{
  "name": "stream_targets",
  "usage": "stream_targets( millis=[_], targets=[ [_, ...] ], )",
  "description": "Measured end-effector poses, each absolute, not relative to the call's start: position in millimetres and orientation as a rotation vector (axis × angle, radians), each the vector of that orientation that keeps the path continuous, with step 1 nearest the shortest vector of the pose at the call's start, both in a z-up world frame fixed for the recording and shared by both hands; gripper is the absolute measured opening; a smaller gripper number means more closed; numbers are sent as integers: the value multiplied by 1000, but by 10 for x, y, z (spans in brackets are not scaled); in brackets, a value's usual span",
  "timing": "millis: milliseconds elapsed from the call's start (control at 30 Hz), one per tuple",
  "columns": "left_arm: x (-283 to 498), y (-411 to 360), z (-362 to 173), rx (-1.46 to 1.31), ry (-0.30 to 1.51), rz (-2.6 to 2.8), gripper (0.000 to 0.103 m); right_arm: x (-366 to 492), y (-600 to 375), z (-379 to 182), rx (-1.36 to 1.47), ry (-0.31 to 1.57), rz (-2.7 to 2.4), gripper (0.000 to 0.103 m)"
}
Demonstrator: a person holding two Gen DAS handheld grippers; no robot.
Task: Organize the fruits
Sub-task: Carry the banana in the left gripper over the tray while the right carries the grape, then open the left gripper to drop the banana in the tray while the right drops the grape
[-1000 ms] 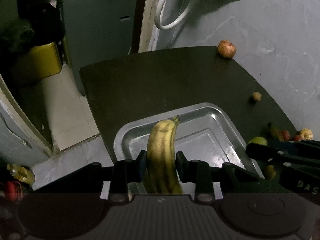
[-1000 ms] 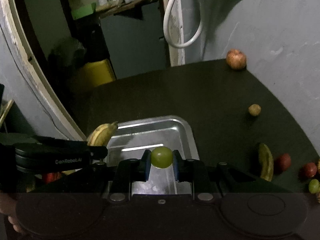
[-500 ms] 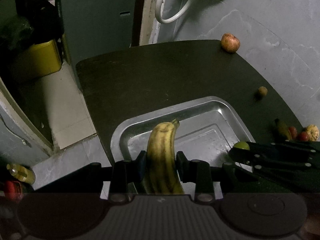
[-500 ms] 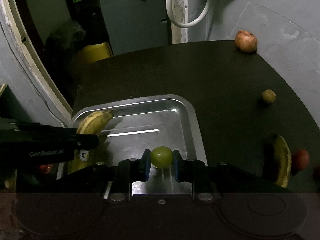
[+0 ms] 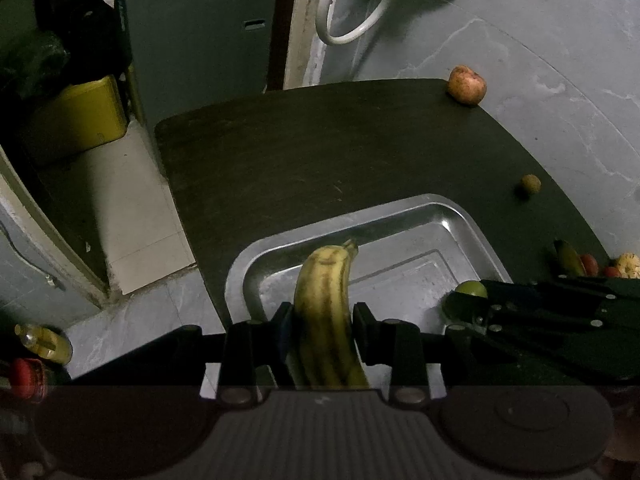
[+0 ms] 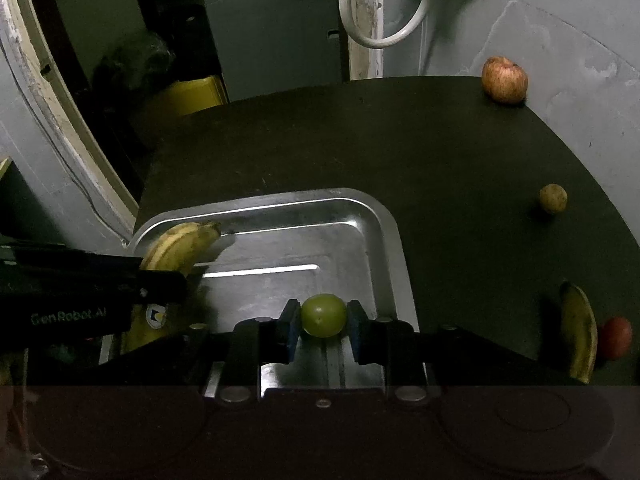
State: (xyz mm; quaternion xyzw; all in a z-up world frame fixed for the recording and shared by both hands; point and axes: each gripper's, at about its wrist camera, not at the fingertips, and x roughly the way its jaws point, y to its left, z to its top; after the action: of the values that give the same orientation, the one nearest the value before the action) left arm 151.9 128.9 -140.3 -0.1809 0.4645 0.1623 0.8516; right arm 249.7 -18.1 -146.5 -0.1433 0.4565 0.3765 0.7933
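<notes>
So we've got both fruits over the metal tray (image 6: 384,216).
Left gripper (image 5: 324,320) clamps our banana (image 5: 326,304); right gripper (image 6: 323,320), jaws just easing apart, cradles a green grape (image 6: 323,315).

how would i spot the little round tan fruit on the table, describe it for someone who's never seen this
Start at the dark tabletop and the shiny metal tray on it. Look right of the tray, toward the grey wall: the small round tan fruit sits alone there. It is far smaller and paler than the reddish apple at the far corner.

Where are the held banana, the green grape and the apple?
Banana (image 5: 326,300): left wrist view, middle of its peel.
Green grape (image 6: 323,315): right wrist view, its front.
Apple (image 6: 504,79): right wrist view, its centre.
</notes>
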Motion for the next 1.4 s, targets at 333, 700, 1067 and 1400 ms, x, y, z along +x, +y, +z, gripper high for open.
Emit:
stream_targets(
  millis=[333,700,1067,1400],
  targets=[
    [1519,1294,-1282,-371,937,344,46,2533,-254,-1414,-282,973,799,36],
    [1497,1188,-1157,-361,909,342,69,2415,-780,-999,-171,924,754,58],
    [1403,736,-802,-389,810,197,95,2020,-1869,-540,-58,852,623,86],
    [1183,19,-602,-308,790,68,100,1617,-2780,-307,54,784,513,95]
  ],
)
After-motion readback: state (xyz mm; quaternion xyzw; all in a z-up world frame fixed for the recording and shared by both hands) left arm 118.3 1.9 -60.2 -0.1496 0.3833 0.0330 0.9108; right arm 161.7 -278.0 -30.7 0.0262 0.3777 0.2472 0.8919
